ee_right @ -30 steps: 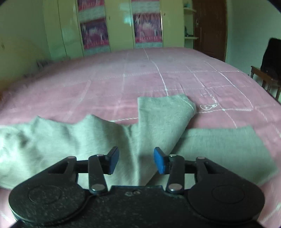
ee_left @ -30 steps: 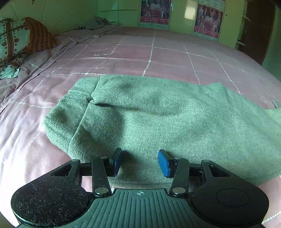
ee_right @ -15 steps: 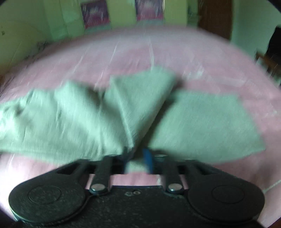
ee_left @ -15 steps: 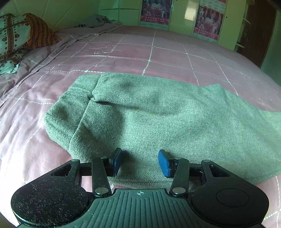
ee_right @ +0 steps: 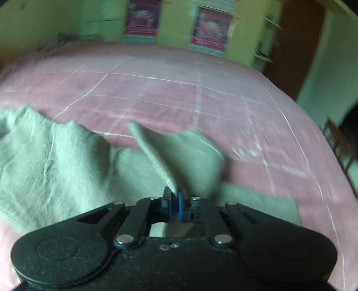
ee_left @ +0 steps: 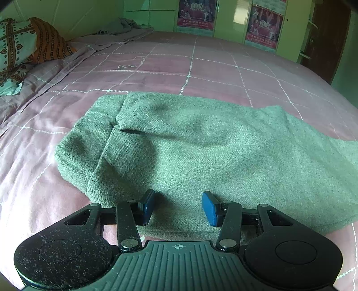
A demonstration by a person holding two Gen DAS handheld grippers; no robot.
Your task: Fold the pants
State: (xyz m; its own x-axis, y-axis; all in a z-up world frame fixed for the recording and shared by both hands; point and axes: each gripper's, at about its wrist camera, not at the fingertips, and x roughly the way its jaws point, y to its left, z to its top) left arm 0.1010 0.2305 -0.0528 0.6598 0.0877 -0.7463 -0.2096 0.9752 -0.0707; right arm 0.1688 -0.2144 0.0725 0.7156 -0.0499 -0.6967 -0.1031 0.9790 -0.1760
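Green pants (ee_left: 201, 156) lie spread across a bed (ee_left: 156, 67) covered in a pink quilt with a white stitched grid.

In the left wrist view, the left gripper (ee_left: 177, 207) hangs low over the near edge of the pants. Its jaws stand wide apart, with cloth lying flat in the gap between the blue pads (ee_left: 209, 208); neither pad is pinching anything. The waistband end lies to the left, where one layer is folded over another, and the rest of the garment runs off to the right.

In the right wrist view, which is blurred, the right gripper (ee_right: 175, 204) has its jaws drawn nearly together on a fold of the pants (ee_right: 179, 156). The cloth rises from the jaws as a raised ridge running up and to the left, lifted above the layer lying flat on the bed beneath it. More of the garment lies rumpled to the left.

Patterned pillows (ee_left: 24, 49) sit at the far left of the bed, and posters (ee_left: 195, 12) hang on the green wall behind.
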